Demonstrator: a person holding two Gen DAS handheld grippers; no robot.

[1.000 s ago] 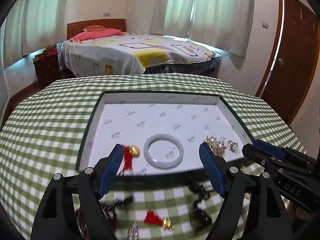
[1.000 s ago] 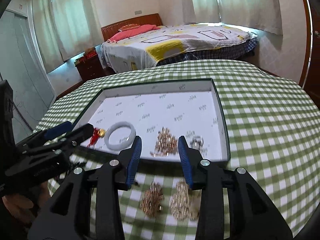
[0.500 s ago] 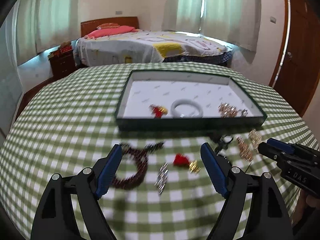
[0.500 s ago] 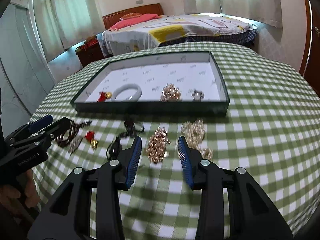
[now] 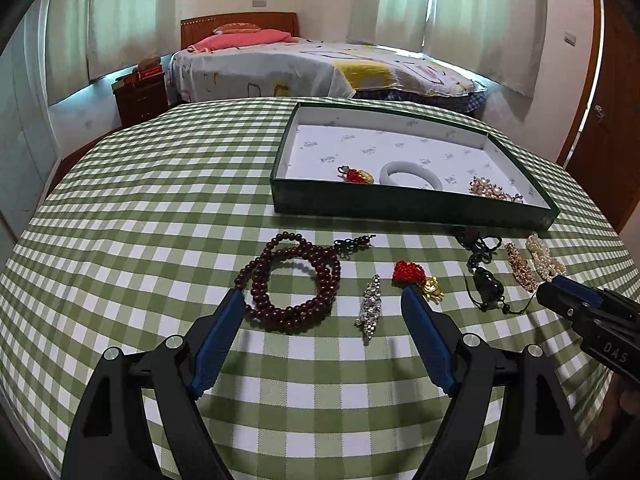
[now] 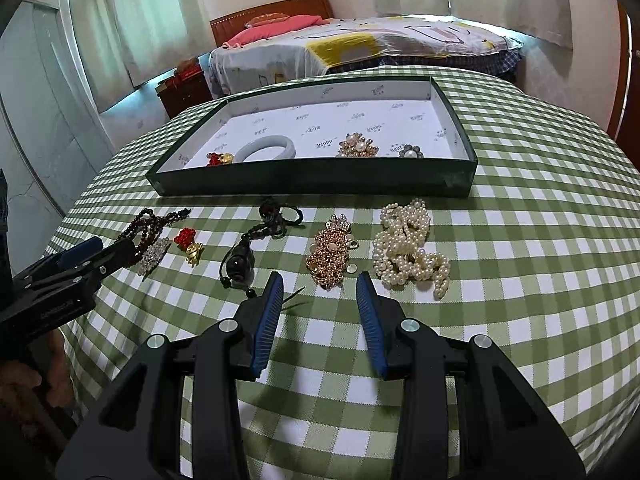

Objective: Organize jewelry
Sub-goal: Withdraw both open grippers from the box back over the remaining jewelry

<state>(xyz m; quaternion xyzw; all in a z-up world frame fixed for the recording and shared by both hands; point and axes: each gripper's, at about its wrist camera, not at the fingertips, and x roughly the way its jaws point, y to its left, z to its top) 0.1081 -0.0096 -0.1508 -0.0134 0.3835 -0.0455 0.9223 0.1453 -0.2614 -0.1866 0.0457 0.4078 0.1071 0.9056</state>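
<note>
Work surface: a table under a green-and-white checked cloth (image 5: 132, 216). All items below are listed from left to right.

Row on the cloth, in front of the tray:
- Dark red bead strand (image 5: 294, 282), coiled in loops, with a dark tassel at its far end.
- Silver rhinestone clip (image 5: 370, 308), lying lengthwise just beside the beads.
- Red knot charm with a gold piece (image 5: 416, 278), apart from the clip.
- Black cord pendant (image 6: 240, 266), its cord bunched toward the tray.
- Gold-toned cluster piece (image 6: 330, 254), near the pendant.
- White pearl strand (image 6: 408, 246), heaped at the right end of the row.

Dark green tray (image 6: 312, 182), white-lined, behind the row. Contents:
- Second red-and-gold charm (image 6: 219, 158), at the left.
- Pale bangle (image 6: 266, 148), just beside the charm.
- Gold-and-pearl brooch (image 6: 357, 147), apart from the bangle.
- Small pearl-centred piece (image 6: 411, 152), near the right wall.

Left gripper (image 5: 322, 306): jaws spread wide, empty. It hovers above the cloth with the bead strand and the rhinestone clip framed between its fingers. No contact is visible.

Right gripper (image 6: 319, 285): jaws parted to a narrower gap, empty. It hovers over the near end of the gold-toned cluster piece, between the pendant and the pearl strand. No contact is visible.
</note>
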